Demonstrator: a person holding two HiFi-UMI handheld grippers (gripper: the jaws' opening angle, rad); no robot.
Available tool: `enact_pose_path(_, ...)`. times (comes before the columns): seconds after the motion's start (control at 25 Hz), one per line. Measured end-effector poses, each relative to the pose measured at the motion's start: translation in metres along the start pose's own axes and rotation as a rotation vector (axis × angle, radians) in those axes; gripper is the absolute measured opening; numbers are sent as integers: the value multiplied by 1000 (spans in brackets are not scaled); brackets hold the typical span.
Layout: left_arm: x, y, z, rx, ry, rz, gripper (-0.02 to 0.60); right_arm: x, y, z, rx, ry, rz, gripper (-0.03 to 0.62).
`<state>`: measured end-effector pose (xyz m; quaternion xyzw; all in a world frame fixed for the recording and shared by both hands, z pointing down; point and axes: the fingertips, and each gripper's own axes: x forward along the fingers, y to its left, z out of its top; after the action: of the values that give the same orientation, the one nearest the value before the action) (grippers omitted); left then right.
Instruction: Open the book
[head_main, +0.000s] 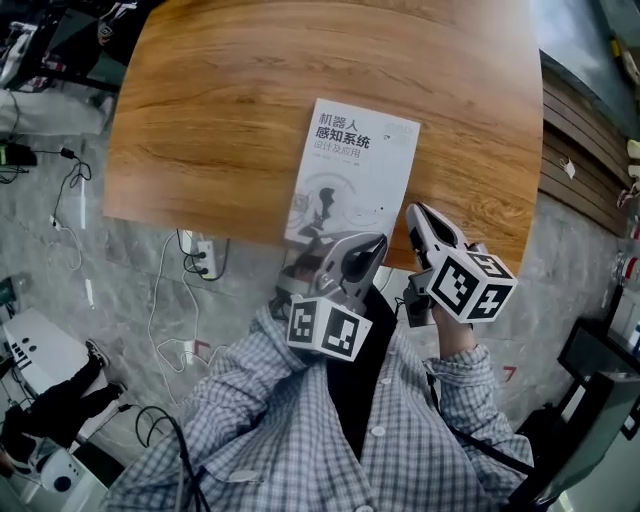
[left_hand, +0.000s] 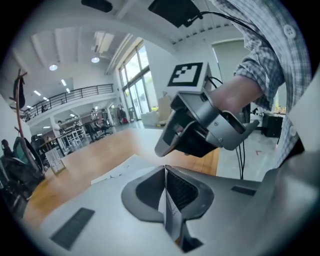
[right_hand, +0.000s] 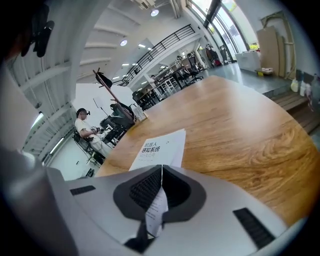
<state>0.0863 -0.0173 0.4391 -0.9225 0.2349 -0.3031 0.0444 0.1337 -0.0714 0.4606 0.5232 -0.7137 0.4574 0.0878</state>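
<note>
A closed book (head_main: 350, 170) with a white cover and dark print lies flat on the wooden table (head_main: 220, 120), its near end close to the table's front edge. My left gripper (head_main: 372, 248) hangs over the book's near edge with its jaws together. In the left gripper view the left gripper (left_hand: 165, 170) shows a thin pale strip between its jaws. I cannot tell whether that strip is the cover. The book (left_hand: 117, 172) lies just beyond. My right gripper (head_main: 418, 212) is shut beside the book's near right corner, over bare wood. The book (right_hand: 160, 147) lies ahead-left of the right gripper (right_hand: 161, 167).
The table's front edge (head_main: 460, 262) runs just under both grippers. Cables and a power strip (head_main: 200, 255) lie on the grey floor at the left. A seated person (right_hand: 85, 127) and office chairs are far behind the table. Bare wood (right_hand: 240, 130) stretches right of the book.
</note>
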Motion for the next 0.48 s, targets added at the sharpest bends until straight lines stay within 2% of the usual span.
enact_pose_path(0.48,-37,52,21,-215,-117,118,14,33,16,-64,8,159,19,23)
